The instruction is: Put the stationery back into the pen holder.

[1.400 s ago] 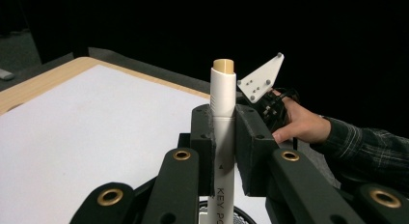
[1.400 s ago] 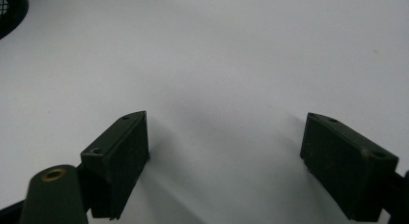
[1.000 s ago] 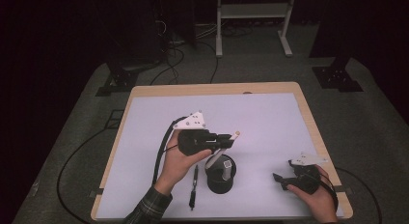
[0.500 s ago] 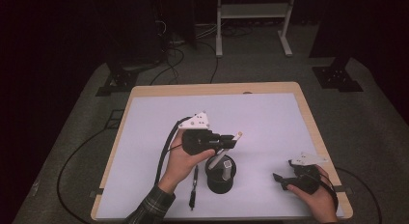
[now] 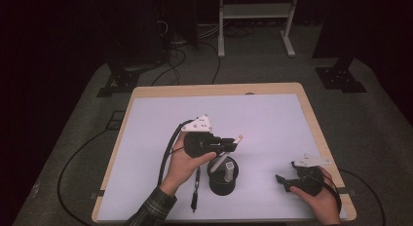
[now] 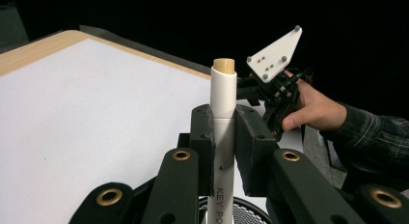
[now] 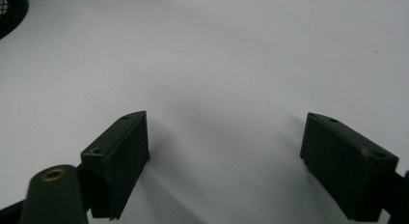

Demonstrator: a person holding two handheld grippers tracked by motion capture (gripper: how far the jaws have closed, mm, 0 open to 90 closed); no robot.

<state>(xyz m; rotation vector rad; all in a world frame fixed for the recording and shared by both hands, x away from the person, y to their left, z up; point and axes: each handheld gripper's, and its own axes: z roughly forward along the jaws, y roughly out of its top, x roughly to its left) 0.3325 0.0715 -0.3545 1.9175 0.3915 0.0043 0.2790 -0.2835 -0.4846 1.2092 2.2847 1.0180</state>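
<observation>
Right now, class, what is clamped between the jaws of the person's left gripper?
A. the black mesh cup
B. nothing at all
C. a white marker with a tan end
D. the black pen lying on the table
C: the left gripper has its jaws pressed on both sides of the white marker, above the black mesh cup.

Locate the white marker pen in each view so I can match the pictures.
High view: white marker pen at table centre, clamped in the left gripper, above the black mesh cup.
Left gripper view: upright in the middle, pinched between the fingers.
Right gripper view: not in it.
Shared landmark: black mesh cup, at this view's top-left corner.
</observation>
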